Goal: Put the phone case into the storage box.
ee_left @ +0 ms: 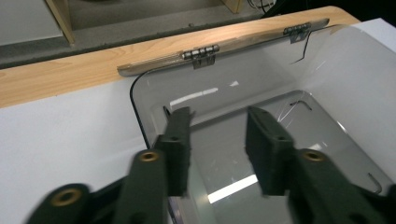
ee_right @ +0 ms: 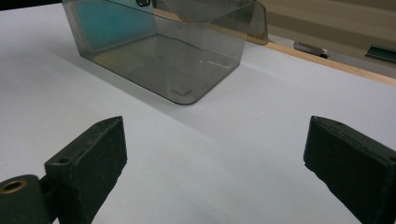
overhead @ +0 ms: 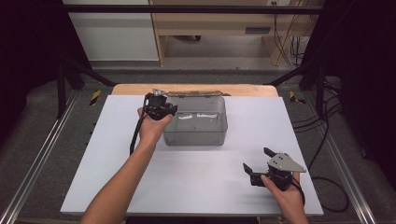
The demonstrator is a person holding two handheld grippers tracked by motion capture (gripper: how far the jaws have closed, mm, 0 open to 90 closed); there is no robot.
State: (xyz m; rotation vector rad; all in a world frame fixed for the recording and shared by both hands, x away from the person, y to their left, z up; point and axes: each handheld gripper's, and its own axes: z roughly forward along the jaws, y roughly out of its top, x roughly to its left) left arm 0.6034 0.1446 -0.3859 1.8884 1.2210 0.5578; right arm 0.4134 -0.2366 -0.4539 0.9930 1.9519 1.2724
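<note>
A smoky see-through plastic box (overhead: 196, 123) stands on the white tabletop (overhead: 196, 186), nothing inside it. Its hinged lid (overhead: 194, 94) is folded back over the far edge. My left gripper (overhead: 163, 100) is at the box's far left corner, held in a hand. In the left gripper view the left gripper (ee_left: 217, 116) is open, its jaws apart over the box's bare interior (ee_left: 224, 84) with nothing between them, near the metal hinges (ee_left: 201, 53). My right gripper (overhead: 256, 158) rests low at the front right, wide open and empty. In the right gripper view the right gripper (ee_right: 215, 126) faces the box (ee_right: 159, 51) from a distance.
A strip of wooden table edge (overhead: 130, 88) shows beyond the white sheet. Behind the table are a grey floor and a wooden cabinet (overhead: 210, 23). Black frame posts and cables (overhead: 327, 140) stand at both sides.
</note>
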